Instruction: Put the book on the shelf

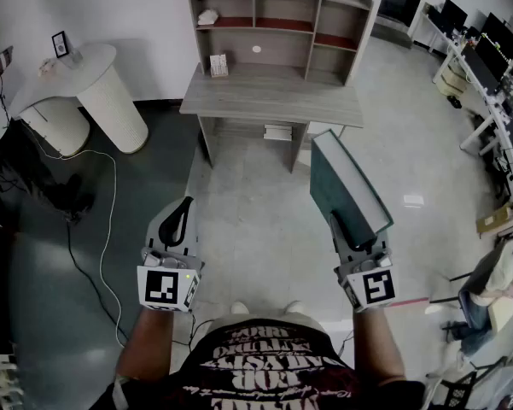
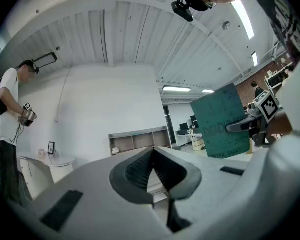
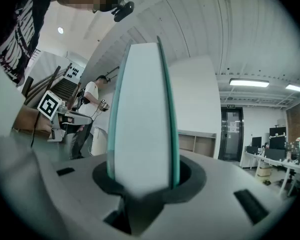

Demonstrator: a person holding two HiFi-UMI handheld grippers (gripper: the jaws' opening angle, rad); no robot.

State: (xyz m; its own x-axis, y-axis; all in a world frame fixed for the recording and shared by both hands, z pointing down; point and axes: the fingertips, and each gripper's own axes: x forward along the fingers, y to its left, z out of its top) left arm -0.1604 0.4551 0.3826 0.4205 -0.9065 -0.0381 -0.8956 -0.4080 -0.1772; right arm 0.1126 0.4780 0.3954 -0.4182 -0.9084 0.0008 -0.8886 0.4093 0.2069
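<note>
A thick book [image 1: 346,186] with a dark green cover and white page edges stands upright in my right gripper [image 1: 357,236], whose jaws are shut on its lower end. In the right gripper view the book [image 3: 142,119] fills the middle, page edges facing the camera. My left gripper [image 1: 177,220] is shut with nothing in it; its ribbed pads [image 2: 140,169] meet. The grey desk with a shelf unit [image 1: 277,24] stands ahead by the white wall, a few steps away. From the left gripper view the book [image 2: 224,121] shows at the right and the shelf unit [image 2: 140,140] straight ahead.
A white round side table [image 1: 85,79] stands left of the desk, with a cable on the dark floor below. Office desks with monitors [image 1: 486,49] line the right side. A person [image 2: 7,134] stands at the left. Small items sit in the shelf compartments.
</note>
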